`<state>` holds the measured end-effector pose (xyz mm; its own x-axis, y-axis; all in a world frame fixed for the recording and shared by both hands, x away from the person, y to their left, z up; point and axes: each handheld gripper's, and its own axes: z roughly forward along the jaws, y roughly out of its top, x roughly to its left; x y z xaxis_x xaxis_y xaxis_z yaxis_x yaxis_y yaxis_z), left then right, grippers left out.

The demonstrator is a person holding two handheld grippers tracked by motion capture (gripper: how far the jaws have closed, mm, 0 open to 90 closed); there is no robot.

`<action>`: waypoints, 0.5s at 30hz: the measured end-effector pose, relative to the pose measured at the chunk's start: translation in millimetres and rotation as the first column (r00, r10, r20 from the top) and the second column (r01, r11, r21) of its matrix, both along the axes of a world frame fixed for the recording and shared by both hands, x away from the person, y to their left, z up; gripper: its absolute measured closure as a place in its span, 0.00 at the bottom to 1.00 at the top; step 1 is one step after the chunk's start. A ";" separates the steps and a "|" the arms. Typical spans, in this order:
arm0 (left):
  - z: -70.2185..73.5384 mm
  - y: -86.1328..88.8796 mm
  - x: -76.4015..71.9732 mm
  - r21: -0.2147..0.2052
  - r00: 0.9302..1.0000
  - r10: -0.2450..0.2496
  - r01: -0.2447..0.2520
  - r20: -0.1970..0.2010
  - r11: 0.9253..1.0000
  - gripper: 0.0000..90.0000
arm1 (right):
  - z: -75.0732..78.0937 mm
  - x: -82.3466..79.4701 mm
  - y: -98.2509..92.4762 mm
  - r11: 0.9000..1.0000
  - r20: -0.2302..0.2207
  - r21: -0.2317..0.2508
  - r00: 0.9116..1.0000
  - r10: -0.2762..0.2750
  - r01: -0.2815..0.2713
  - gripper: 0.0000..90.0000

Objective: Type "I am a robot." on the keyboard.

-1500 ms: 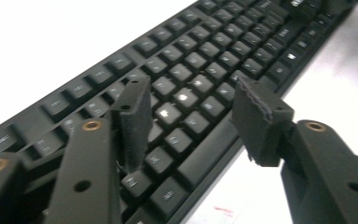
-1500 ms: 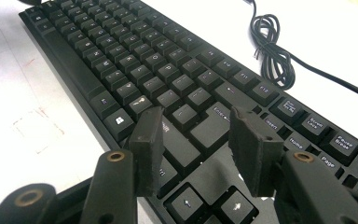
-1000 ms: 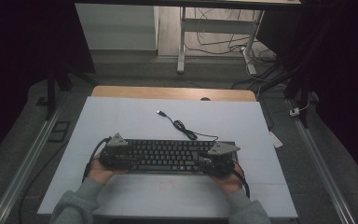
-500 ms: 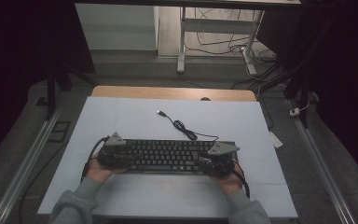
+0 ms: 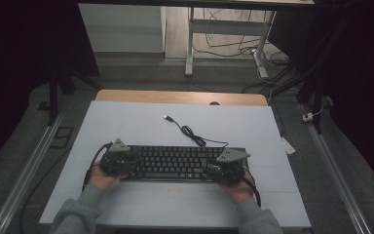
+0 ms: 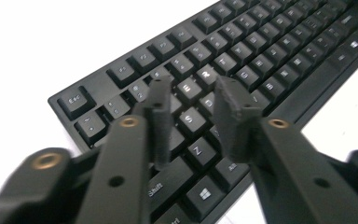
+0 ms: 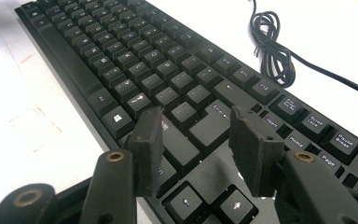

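- Table (image 5: 126,122): white top, with a bare wooden strip along the far edge at 12 o'clock.
- Left hand (image 5: 99,176): comes in from 7 o'clock in a grey sleeve and carries the left gripper (image 5: 118,159) at the keyboard's left end.
- Left gripper, own view (image 6: 193,100): the jaws have just been closing. They stand a narrow gap apart above the letter keys near S and D. Nothing is clamped between the pads; whether a pad touches a key cannot be told.
- Keyboard (image 5: 173,162): black, lying flat and lengthwise across the near half of the table, between the two grippers.
- Cable (image 5: 191,131): black, runs from the keyboard's back edge toward 12 o'clock, with a small coil midway and a plug lying loose on the table.
- Right hand (image 5: 237,187): comes in from 5 o'clock and carries the right gripper (image 5: 226,165) at the keyboard's right end.
- Right gripper, own view (image 7: 193,133): jaws apart, poised over the Enter and Shift keys; the pads grip nothing.
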<state>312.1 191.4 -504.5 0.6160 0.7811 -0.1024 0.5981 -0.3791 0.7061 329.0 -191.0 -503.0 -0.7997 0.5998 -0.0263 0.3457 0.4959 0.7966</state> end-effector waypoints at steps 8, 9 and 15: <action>-5.3 1.0 2.3 0.027 1.000 0.005 -0.004 -0.016 1.000 0.96 | -0.4 0.0 0.4 1.000 0.000 0.000 1.000 -0.002 0.002 0.61; -6.0 1.1 2.6 0.030 1.000 0.006 -0.006 -0.017 1.000 0.98 | -0.4 0.0 0.5 1.000 0.001 0.000 1.000 -0.001 0.001 0.61; -10.6 0.7 4.7 0.046 0.999 0.016 -0.015 -0.028 0.999 0.99 | -0.7 0.1 0.6 1.000 0.001 -0.002 1.000 -0.001 0.001 0.60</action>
